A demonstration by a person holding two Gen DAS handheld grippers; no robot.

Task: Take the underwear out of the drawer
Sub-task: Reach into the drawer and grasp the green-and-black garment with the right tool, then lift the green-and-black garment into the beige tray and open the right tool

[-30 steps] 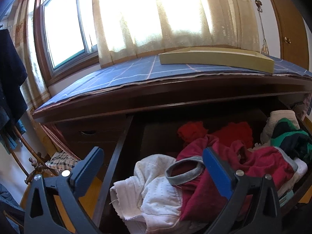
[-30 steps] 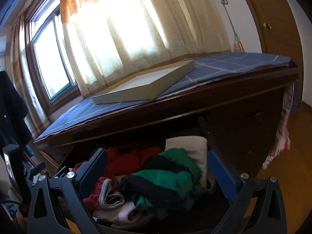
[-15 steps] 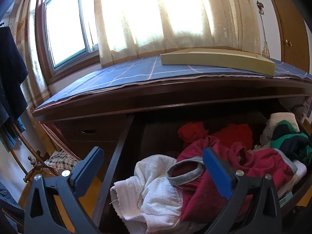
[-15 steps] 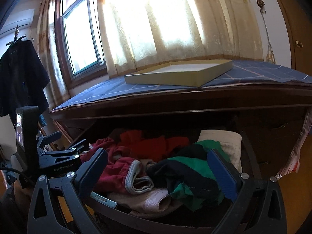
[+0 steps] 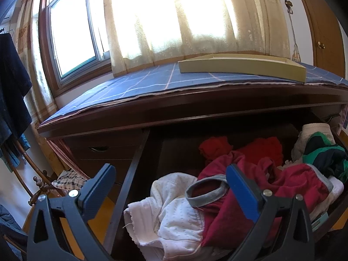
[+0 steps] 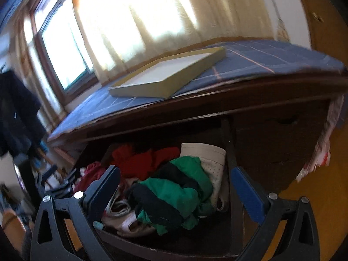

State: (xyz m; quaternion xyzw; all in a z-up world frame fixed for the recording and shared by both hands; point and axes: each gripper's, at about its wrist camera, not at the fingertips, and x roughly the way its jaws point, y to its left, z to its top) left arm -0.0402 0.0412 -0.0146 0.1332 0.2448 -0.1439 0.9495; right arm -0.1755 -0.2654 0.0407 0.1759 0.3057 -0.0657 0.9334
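The dark wooden drawer [image 5: 130,174] is pulled out and heaped with underwear. In the left wrist view a white dotted piece [image 5: 174,213] lies at the front, a maroon pair with a grey waistband [image 5: 261,187] beside it, red pieces [image 5: 261,148] behind, a green and navy one [image 5: 324,152] at the right. My left gripper [image 5: 171,184] hovers open above the white and maroon pieces, holding nothing. In the right wrist view my right gripper [image 6: 174,187] is open over the green and navy underwear [image 6: 174,191], with a cream piece [image 6: 206,154] behind it.
A flat yellowish tray [image 6: 169,76] lies on the blue checked cloth [image 5: 130,87] covering the dresser top. Curtained window behind. Dark clothes [image 5: 10,82] hang at the left. A closed drawer with a handle [image 5: 97,149] sits left of the open one; wooden floor [image 6: 315,206] to the right.
The right gripper has swung sideways and tilted, its view now blurred, with the green and navy underwear centred between its fingers. The left gripper has barely moved.
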